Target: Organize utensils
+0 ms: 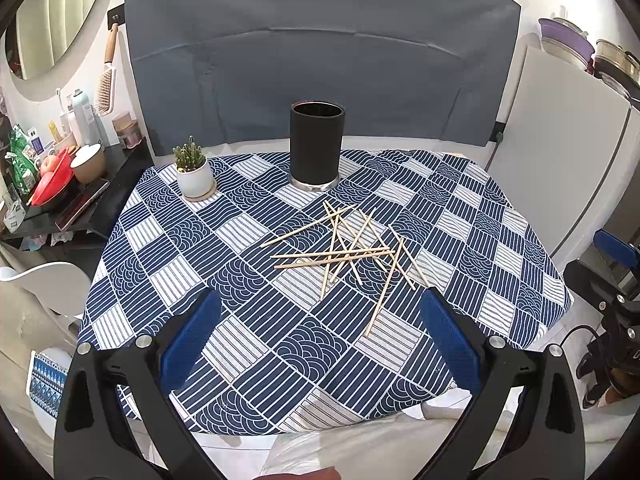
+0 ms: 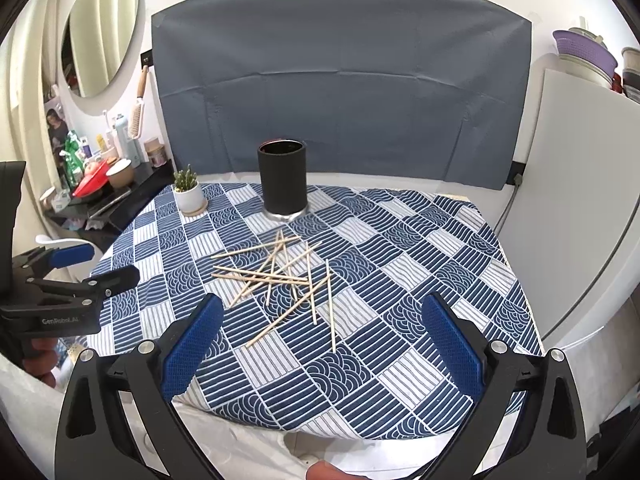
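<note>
step: nothing picked yet | my left gripper [image 1: 320, 332] and right gripper [image 2: 322, 332] spread wide, empty | next: pinch one of the chopsticks [image 2: 280, 276], carry to black holder [image 2: 282, 178]

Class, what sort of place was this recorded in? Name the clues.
Probably a small home room: a cloth-covered table, a side shelf crowded with toiletries beside a hanging hairbrush, and a wall mirror.

Domestic room, lived in. A patterned tablecloth [image 1: 208, 248] covers the table; far left, a mirror [image 2: 100, 28], hairbrush [image 1: 106, 80] and toiletries [image 1: 78, 116] crowd a side shelf. Pots [image 1: 612, 60] stack on a fridge [image 1: 560, 152], right.
</note>
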Demonstrator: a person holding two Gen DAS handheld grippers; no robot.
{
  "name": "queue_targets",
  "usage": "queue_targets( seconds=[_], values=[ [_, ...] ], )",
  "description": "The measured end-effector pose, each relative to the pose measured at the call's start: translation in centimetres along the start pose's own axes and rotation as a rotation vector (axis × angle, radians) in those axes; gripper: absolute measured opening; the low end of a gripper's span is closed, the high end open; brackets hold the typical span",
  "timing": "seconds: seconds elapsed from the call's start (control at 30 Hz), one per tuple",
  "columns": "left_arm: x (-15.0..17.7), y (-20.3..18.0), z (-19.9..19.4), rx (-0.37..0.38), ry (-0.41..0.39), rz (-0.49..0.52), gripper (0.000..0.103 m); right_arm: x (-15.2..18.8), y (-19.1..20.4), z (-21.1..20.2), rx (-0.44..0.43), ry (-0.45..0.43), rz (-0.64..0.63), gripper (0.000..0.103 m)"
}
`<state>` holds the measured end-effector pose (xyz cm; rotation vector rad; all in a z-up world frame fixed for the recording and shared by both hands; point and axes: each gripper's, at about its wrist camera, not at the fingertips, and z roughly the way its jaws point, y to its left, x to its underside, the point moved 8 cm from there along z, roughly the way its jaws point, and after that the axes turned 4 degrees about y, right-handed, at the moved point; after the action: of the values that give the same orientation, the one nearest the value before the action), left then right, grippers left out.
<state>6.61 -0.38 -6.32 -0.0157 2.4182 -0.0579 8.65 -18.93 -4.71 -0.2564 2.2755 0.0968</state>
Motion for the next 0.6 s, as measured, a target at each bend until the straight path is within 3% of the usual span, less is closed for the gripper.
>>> queue_targets(
  seconds=[0.6],
  values=[
    [-1.5, 0.6, 2.4, -0.007, 0.075, 0.007, 0.097, -1.3, -0.5, 2.8, -0.015, 0.06, 0.035, 0.095]
  ],
)
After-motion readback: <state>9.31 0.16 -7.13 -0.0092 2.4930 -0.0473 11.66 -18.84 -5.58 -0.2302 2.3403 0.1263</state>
